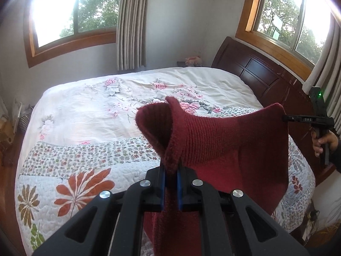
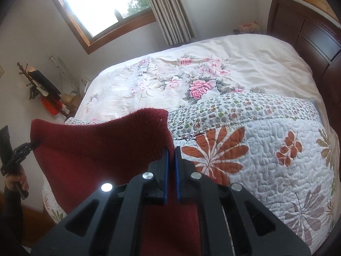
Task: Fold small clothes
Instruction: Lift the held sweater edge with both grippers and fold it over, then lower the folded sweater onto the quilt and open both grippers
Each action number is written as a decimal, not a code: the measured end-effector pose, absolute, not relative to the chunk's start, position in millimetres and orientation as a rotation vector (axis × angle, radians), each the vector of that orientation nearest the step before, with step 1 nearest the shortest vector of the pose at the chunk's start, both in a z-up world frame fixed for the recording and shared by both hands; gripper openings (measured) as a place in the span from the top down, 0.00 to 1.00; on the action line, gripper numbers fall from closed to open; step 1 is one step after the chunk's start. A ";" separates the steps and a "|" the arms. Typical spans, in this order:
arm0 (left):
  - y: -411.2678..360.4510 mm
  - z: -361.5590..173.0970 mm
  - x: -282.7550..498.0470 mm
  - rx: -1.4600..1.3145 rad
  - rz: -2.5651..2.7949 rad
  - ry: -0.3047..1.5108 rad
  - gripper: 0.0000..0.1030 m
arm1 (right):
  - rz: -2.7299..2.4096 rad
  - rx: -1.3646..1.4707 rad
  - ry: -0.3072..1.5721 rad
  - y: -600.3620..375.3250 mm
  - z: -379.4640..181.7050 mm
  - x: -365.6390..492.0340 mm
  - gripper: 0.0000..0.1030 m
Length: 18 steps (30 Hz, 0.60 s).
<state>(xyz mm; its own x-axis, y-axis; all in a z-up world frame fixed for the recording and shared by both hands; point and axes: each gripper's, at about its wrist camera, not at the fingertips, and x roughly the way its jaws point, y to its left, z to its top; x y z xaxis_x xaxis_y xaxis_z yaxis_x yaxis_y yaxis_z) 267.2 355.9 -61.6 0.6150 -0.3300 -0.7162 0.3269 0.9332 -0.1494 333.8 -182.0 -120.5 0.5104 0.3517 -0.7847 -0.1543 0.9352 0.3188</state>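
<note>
One dark red knit garment, two claws, one bed, two windows, one headboard

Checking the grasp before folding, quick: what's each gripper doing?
Left gripper: shut on the red knit garment.
Right gripper: shut on the same garment's other corner.

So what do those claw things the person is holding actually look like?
Each claw is matte black plastic with two blue-lined fingers, angular arms with triangular cut-outs and round silver bolts. Seen from the side, the right claw has a pistol-style handle, white "DAS" lettering and a green light. The person wears dark sleeves.
</note>
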 end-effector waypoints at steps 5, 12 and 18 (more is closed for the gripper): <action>358.5 -77.9 287.7 -0.002 -0.384 0.863 0.92 | 0.304 0.218 1.025 -177.1 -138.6 353.8 0.96; 371.7 -116.6 315.1 -0.091 -0.392 0.959 0.92 | 0.286 0.240 1.121 -179.1 -176.5 384.8 0.96; 395.2 -180.3 350.2 -0.275 -0.390 1.141 0.92 | 0.269 0.285 1.222 -182.1 -219.1 411.6 0.96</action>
<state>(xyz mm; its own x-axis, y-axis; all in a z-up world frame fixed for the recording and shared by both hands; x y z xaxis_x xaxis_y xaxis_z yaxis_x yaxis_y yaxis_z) 350.2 395.2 -180.3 0.3613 -0.4360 -0.8242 0.1601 0.8998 -0.4059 411.6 -182.1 -219.1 0.3189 0.3528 -0.8797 -0.0497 0.9331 0.3562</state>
